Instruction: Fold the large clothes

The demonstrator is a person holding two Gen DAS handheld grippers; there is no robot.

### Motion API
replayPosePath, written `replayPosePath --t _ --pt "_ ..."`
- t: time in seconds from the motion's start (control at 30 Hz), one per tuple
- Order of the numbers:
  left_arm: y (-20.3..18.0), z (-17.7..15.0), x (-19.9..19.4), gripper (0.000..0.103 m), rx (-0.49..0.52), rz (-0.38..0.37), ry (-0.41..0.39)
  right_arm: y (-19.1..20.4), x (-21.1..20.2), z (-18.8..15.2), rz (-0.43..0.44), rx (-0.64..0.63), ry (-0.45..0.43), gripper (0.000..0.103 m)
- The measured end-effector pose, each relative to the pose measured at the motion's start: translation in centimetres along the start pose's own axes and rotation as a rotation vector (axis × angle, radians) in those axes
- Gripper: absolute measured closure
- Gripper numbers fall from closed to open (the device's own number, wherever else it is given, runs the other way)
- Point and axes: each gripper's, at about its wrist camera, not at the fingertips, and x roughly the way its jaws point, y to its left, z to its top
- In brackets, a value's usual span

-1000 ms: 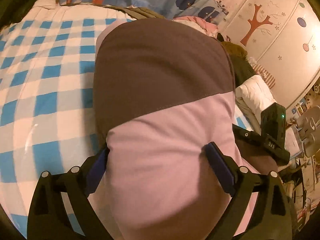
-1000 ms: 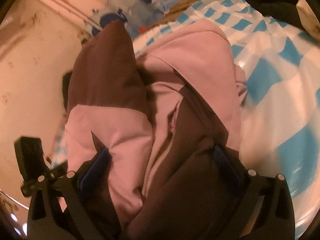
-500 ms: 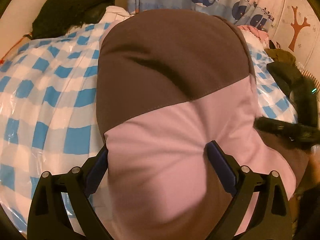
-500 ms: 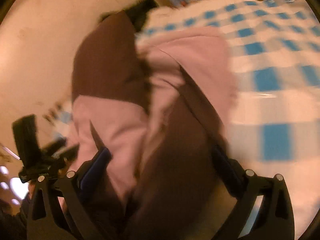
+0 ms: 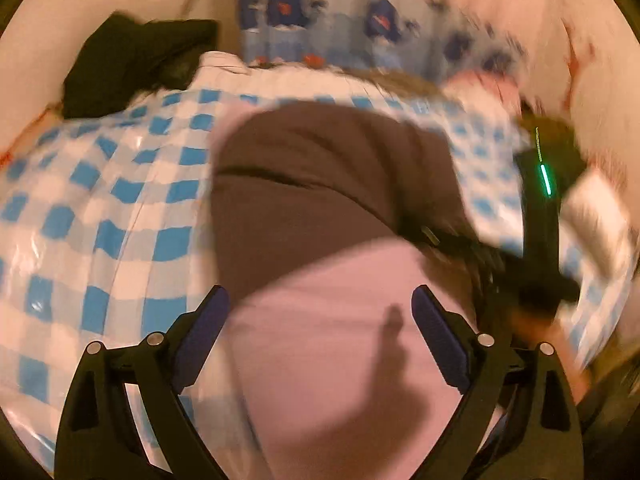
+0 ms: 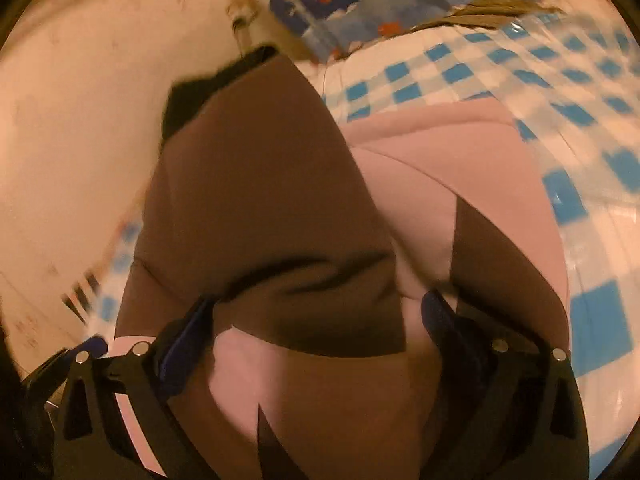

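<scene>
The left gripper (image 5: 316, 320) has its blue-padded fingers (image 5: 202, 334) spread wide, and the pink and brown jacket (image 5: 320, 216) fills the gap between them; whether the pads actually pinch the cloth cannot be told. From that view the jacket runs from 6 o'clock up to the centre, pink near the gripper and brown farther out, lying on the blue and white checked sheet (image 5: 112, 208). A black garment (image 5: 132, 60) sits at 10 o'clock on the sheet's far edge, and a whale-print curtain (image 5: 320, 20) hangs at 12 o'clock. At 3 o'clock the right gripper's black body with a green light shows, blurred.

In the right wrist view, the right gripper (image 6: 320, 324) also has its fingers (image 6: 188, 340) held apart with bunched jacket (image 6: 256, 184) folds between them; the grip itself is hidden. The checked sheet (image 6: 580, 128) spreads toward 2 o'clock, the curtain (image 6: 360, 0) at 12 o'clock.
</scene>
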Motion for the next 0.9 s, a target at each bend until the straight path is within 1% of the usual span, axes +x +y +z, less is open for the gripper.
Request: replayPosePath --t 0.03,0.07,0.1,0.13,0.2,0.23,0.3,0.33,0.37,0.4,0.43,0.47,0.5,0.53,0.57,0.63,0.67,0.73,0.77,0.8,0.83,0.87,0.9 --pt "0.5 0.2 0.8 0.014 -0.020 -0.024 0.023 -0.9 -0.1 -0.3 0.019 0.016 -0.013 0.007" --pt "1.0 0.1 3.2 0.014 -0.051 -0.046 0.095 -1.5 -0.3 -0.4 0.031 0.032 -0.015 0.007" --pt "1.3 -0.4 5.2 0.010 -0.069 -0.075 0.138 -1.8 -0.2 -0.1 0.035 0.045 -0.007 0.007" --pt "1.7 -1.1 6.5 0.006 -0.084 -0.070 0.149 -1.8 0.0 0.2 0.024 0.040 0.017 0.007" --pt "2.6 -1.2 6.0 0.007 -0.117 -0.100 0.146 -1.1 -0.3 0.5 0.007 0.015 0.059 0.007" --pt "3.4 -1.3 5.0 0.007 -0.148 -0.132 0.134 -0.2 -1.6 0.8 -0.027 -0.021 0.052 0.007" --pt "5.1 -1.7 3.3 0.007 -0.178 -0.119 0.085 2.3 -4.0 0.9 -0.133 -0.106 -0.016 0.007" --pt "5.9 -1.8 3.1 0.007 -0.195 -0.125 0.078 3.2 -5.3 0.4 -0.234 -0.147 -0.068 0.007" --pt "7.4 -2.2 3.4 0.007 -0.258 -0.160 0.089 3.3 -6.2 0.0 -0.302 -0.156 -0.102 0.007" --pt "8.1 -2.4 3.9 0.007 -0.295 -0.200 0.104 3.2 -6.8 -0.5 -0.333 -0.146 -0.130 0.007" --pt "8.7 -2.8 4.9 0.007 -0.336 -0.257 0.120 2.3 -6.9 -1.1 -0.354 -0.096 -0.151 0.007" --pt "9.1 -3.1 5.6 0.007 -0.353 -0.282 0.122 1.3 -6.3 -1.5 -0.335 -0.047 -0.142 0.007" --pt "8.8 -3.3 6.1 0.007 -0.368 -0.313 0.112 -0.9 -4.9 -2.1 -0.249 0.065 -0.109 0.007" --pt "8.3 -3.4 6.4 0.007 -0.375 -0.328 0.106 -2.6 -4.0 -2.2 -0.166 0.153 -0.109 0.005" --pt "7.5 -3.2 6.3 0.007 -0.344 -0.295 0.090 -3.7 -3.2 -2.0 -0.109 0.204 -0.123 0.005" --pt "6.8 -2.6 5.6 0.007 -0.268 -0.210 0.052 -3.4 -1.2 -1.2 -0.060 0.206 -0.123 0.005" --pt "6.5 -2.3 5.1 0.007 -0.230 -0.154 0.033 -2.8 0.2 -0.5 -0.035 0.197 -0.110 0.005" --pt "6.9 -1.8 4.0 0.007 -0.177 0.004 -0.008 -1.1 4.0 0.9 0.031 0.169 -0.066 0.005" --pt "7.3 -1.6 3.6 0.007 -0.165 0.048 -0.019 0.0 5.9 1.5 0.057 0.150 -0.045 0.005" --pt "7.7 -1.5 3.4 0.007 -0.138 0.137 -0.035 1.3 7.1 1.7 0.073 0.126 -0.029 0.005" --pt "7.9 -1.4 3.4 0.007 -0.113 0.201 -0.045 2.9 8.7 2.0 0.084 0.091 -0.015 0.005" --pt "8.1 -1.5 3.6 0.007 -0.093 0.249 -0.049 4.0 9.6 2.1 0.079 0.059 -0.007 0.005" --pt "8.4 -1.7 4.1 0.007 -0.089 0.281 -0.045 4.8 9.8 2.1 0.070 0.034 0.000 0.005"
